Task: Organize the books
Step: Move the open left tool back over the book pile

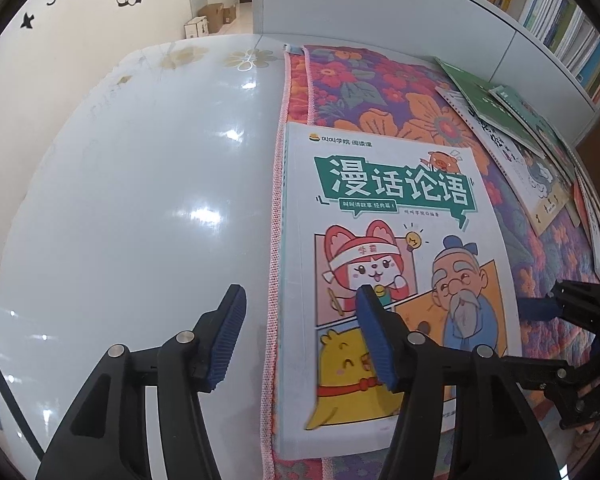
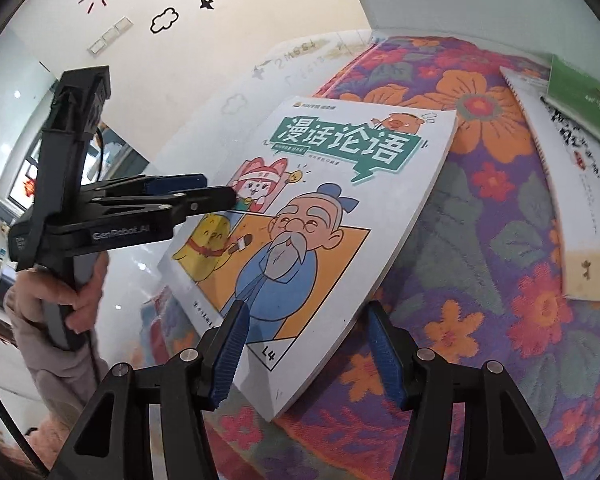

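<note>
- Left gripper (image 1: 300, 336): its blue-padded fingers (image 1: 374, 340) stand apart, one over the bare white counter (image 1: 140, 200), the other over the left part of the comic book (image 1: 388, 248). Nothing is pinched between them; the book's spine edge lies below the gap.
- Right gripper (image 2: 302, 354): released too, fingers (image 2: 230, 350) spread on either side of the book's near corner, which sticks in between the pads. I see no pad pressing on the cover.
- So the book is let go and lying flat, cover up, on the flowered cloth (image 2: 480, 240), its left edge running just beside the cloth's pink hem (image 1: 274, 240) where the cloth meets the counter.
- Further out on the right, the loose books (image 1: 512, 132) lie fanned and overlapping on the cloth, a green one uppermost. Beyond them, the bookshelf (image 1: 540, 8) stands packed with spines.
- My read: this first book is placed and the scattered ones are next.
- To do that well, lift both grippers straight clear first, so no pad drags that corner and skews the book.
- Then take the top book of the fan, not one underneath; pulling a lower one would likely slide the others.
- Grip by an overhanging edge, since thin covers lying flat on soft cloth give the fingers little to get under.
</note>
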Demonstrator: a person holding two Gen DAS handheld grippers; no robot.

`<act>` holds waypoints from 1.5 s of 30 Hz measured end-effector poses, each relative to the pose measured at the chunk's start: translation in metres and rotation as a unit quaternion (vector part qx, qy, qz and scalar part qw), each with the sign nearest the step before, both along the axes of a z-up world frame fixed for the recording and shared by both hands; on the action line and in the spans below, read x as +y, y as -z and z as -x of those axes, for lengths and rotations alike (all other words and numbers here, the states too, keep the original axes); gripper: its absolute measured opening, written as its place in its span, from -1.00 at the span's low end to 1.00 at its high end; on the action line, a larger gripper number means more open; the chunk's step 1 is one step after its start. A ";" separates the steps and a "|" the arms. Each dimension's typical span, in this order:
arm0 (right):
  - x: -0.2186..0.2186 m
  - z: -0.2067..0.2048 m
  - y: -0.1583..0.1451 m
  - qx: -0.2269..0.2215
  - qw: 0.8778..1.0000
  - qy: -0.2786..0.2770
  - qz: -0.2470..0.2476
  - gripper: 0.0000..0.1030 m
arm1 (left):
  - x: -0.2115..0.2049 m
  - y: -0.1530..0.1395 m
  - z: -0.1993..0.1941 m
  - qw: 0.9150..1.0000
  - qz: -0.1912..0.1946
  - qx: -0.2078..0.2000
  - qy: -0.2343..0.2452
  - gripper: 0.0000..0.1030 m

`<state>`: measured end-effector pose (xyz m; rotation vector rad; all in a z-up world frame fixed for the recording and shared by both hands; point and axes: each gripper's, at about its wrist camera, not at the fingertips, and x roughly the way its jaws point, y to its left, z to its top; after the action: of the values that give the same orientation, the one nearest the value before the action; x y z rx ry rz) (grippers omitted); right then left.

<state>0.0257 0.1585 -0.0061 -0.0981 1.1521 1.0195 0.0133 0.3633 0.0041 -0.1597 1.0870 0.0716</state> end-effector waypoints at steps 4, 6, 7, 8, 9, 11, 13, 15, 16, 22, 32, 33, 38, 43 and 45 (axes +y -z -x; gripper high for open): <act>-0.003 -0.002 0.003 0.021 1.000 0.000 -0.014 0.13 | -0.006 0.000 -0.001 1.000 0.001 0.000 0.010 0.08; -0.003 -0.002 0.003 0.020 1.000 -0.001 -0.014 0.13 | -0.009 0.000 0.000 1.000 0.002 0.000 0.016 0.08; -0.002 -0.001 0.002 0.018 1.000 -0.002 -0.012 0.13 | -0.010 0.000 -0.001 1.000 0.006 0.000 0.019 0.08; -0.001 0.000 0.003 0.017 1.000 -0.001 -0.012 0.13 | -0.011 0.000 -0.001 1.000 0.007 -0.001 0.021 0.08; -0.002 0.000 0.003 0.016 1.000 -0.001 -0.011 0.15 | -0.013 0.000 -0.001 1.000 0.003 -0.001 0.022 0.08; 0.000 0.001 0.003 0.013 1.000 -0.002 -0.012 0.18 | -0.014 -0.001 -0.001 1.000 -0.003 -0.002 0.021 0.08; 0.003 0.000 0.005 0.011 1.000 -0.001 -0.014 0.19 | -0.017 -0.002 0.000 1.000 -0.013 -0.002 0.017 0.08; 0.006 -0.002 0.005 0.013 1.000 -0.002 -0.014 0.19 | -0.014 -0.004 0.001 0.999 -0.034 -0.003 0.004 0.07; 0.007 -0.003 0.005 0.018 1.000 -0.001 -0.016 0.19 | -0.012 -0.007 0.002 0.999 -0.042 -0.007 -0.004 0.07; -0.010 -0.018 0.002 0.076 0.996 0.026 -0.035 0.17 | 0.013 -0.021 0.007 0.995 -0.051 -0.044 -0.070 0.06; -0.176 -0.053 -0.046 0.024 0.988 0.148 -0.041 0.17 | -0.061 -0.060 -0.023 0.992 0.076 -0.080 -0.061 0.04; -0.199 -0.059 -0.050 0.021 0.984 0.170 -0.047 0.17 | -0.078 -0.066 -0.031 0.992 0.080 -0.084 -0.053 0.04; -0.329 -0.090 -0.061 0.003 0.957 0.281 -0.075 0.17 | -0.188 -0.085 -0.084 0.987 0.131 -0.094 0.022 0.04; -0.425 -0.103 -0.045 0.028 0.932 0.357 -0.062 0.17 | -0.317 -0.066 -0.124 0.981 0.138 -0.056 0.124 0.04; -0.451 -0.102 -0.034 0.032 0.922 0.381 -0.054 0.17 | -0.360 -0.053 -0.131 0.978 0.135 -0.040 0.156 0.04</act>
<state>0.1277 -0.2921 0.0276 0.4494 1.0532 0.3849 0.1448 0.0036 0.0571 -0.2310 1.0258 -0.3631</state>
